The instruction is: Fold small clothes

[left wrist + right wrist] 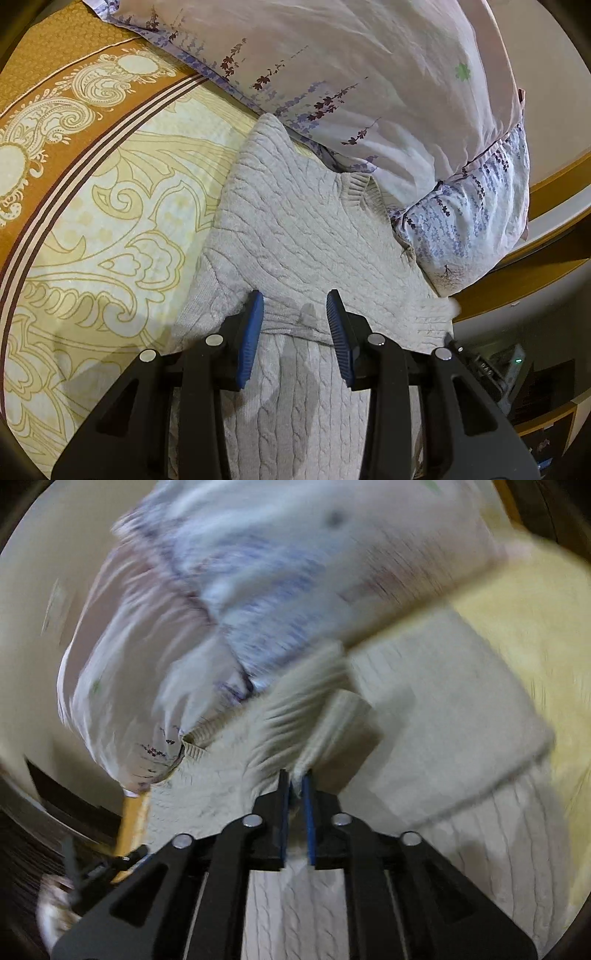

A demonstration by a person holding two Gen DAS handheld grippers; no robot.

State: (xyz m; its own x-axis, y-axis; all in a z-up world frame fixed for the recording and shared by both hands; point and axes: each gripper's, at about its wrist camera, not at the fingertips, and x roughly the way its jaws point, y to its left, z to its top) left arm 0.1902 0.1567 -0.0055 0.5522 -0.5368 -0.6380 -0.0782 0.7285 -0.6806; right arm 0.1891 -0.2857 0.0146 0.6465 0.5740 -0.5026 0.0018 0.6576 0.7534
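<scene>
I see the sweater (295,229) part-folded: my left gripper (295,332) straddles its hem, spread; my right gripper (295,786) pinches ribbed knit at twelve o'clock; more folds remain.

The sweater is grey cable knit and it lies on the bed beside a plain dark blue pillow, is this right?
Not quite. The sweater is grey cable knit and lies on the bed, but the pillow beside it is pale with a purple flower print, as the left wrist view shows.

sweater (295,229): cream cable-knit wool-like cloth, matt, ribbed at its edges
bedsheet (110,229): smooth printed cloth, yellow and brown
pillow (351,66), at 12 o'clock: thin floral cotton-like cloth, creased
left gripper (294,314): matt black plastic, blue ridged rubbery pads, shiny metal pins
bed frame (546,184): glossy wood
</scene>
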